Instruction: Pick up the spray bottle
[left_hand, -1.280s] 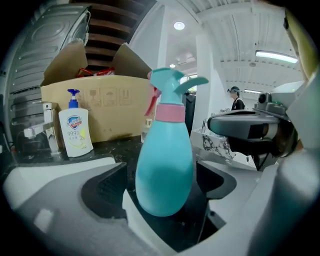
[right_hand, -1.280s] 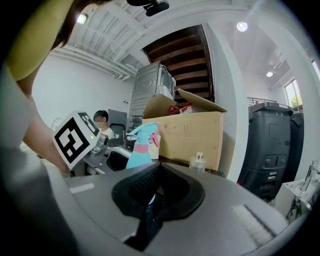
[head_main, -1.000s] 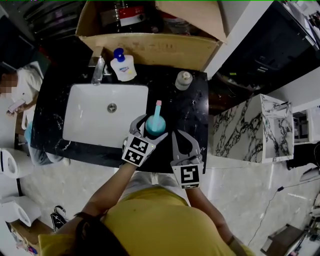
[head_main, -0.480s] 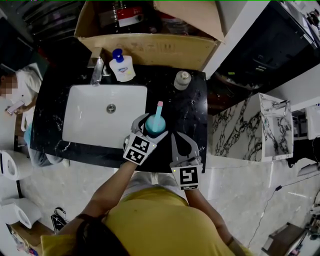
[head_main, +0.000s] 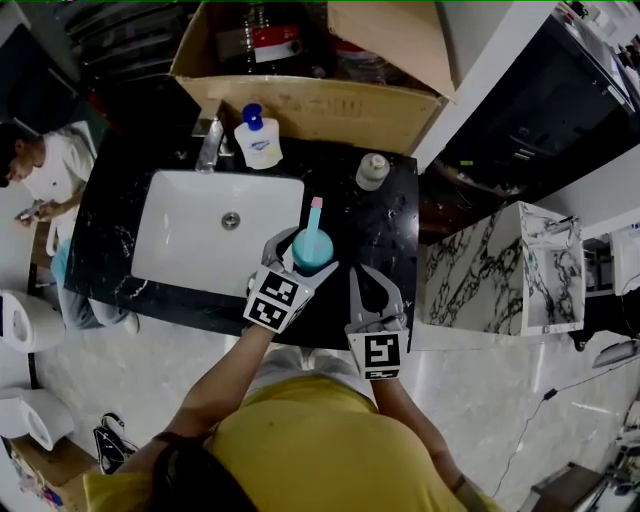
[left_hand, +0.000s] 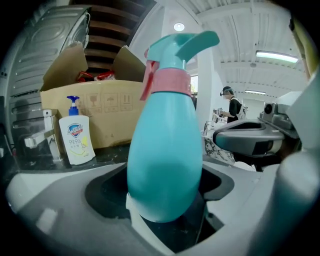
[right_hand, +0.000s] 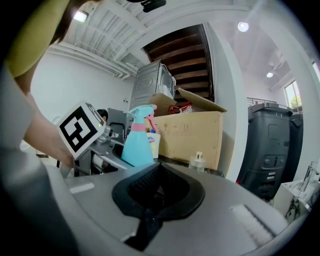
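The teal spray bottle (head_main: 312, 250) with a pink collar and trigger stands upright between the jaws of my left gripper (head_main: 303, 257), over the black counter just right of the sink. In the left gripper view the bottle (left_hand: 165, 150) fills the middle, and both pads of the left gripper (left_hand: 165, 205) press its lower body. Those jaws have just been closing on it. My right gripper (head_main: 368, 282) stays beside it to the right, shut and holding nothing. In the right gripper view the bottle (right_hand: 137, 145) appears beyond the right gripper (right_hand: 150, 200), to the left.
A white sink (head_main: 160, 190) with a faucet (head_main: 210, 140) takes up the counter's left. A hand soap bottle (head_main: 258, 140) and a small clear bottle (head_main: 372, 170) stand at the back. Behind them is an open cardboard box (head_main: 330, 100). A person (head_main: 45, 170) sits far left.
The left gripper's jaws have narrowed onto the spray bottle, and gripper and bottle have risen slightly. The right gripper has kept still.
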